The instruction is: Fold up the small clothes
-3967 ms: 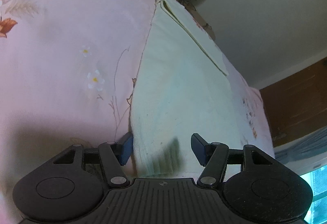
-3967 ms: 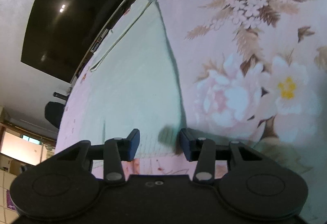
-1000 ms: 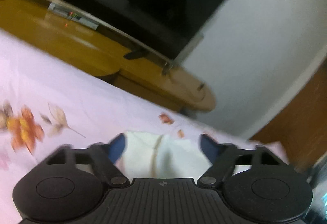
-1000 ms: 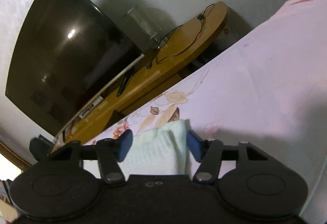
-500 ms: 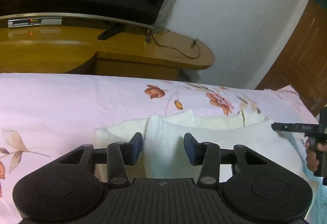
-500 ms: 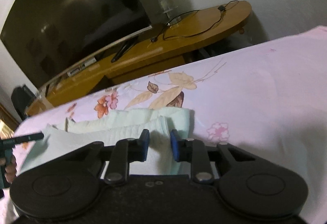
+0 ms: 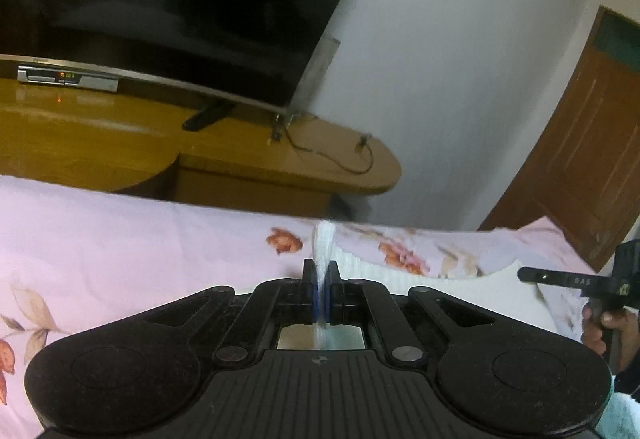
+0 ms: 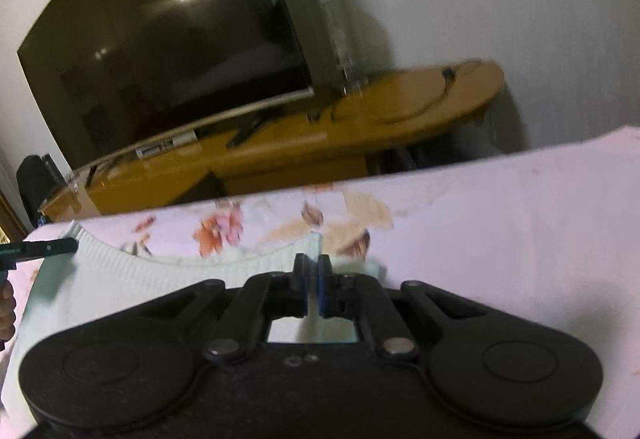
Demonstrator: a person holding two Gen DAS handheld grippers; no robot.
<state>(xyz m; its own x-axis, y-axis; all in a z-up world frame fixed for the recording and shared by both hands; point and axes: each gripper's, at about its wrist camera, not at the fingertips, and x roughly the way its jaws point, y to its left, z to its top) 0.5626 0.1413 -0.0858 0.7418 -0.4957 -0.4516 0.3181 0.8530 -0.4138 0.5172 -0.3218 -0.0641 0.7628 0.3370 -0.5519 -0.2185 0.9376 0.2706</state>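
Knitted, pale cream fabric makes up the one garment point(image 7: 404, 277) in the scene, a small ribbed piece held up over a pink floral bedsheet point(image 7: 120, 239). Two grippers are shown, one per view. The left gripper point(image 7: 321, 279) is clamped on one top corner of the garment, a narrow strip of knit standing upright out of the closed jaws. The right gripper point(image 8: 313, 271) is likewise clenched on the opposite top corner, its two blue-padded fingers point(image 8: 325, 279) pressed against the fabric. Between the two pinched corners the upper edge of the garment sags in a single shallow curve, with the sheet's orange flowers visible beyond it. In the left wrist view the other gripper appears at the right margin, with the hand point(image 7: 608, 335) that holds it; in the right wrist view the left tool's tip and part of a hand lie at the left margin. Behind the bed are seen one dark television point(image 8: 168, 39), one wooden cabinet point(image 7: 280, 167) bearing one silver set-top box point(image 7: 68, 78) and a loose cable point(image 7: 352, 159), and one brown door point(image 7: 592, 159).
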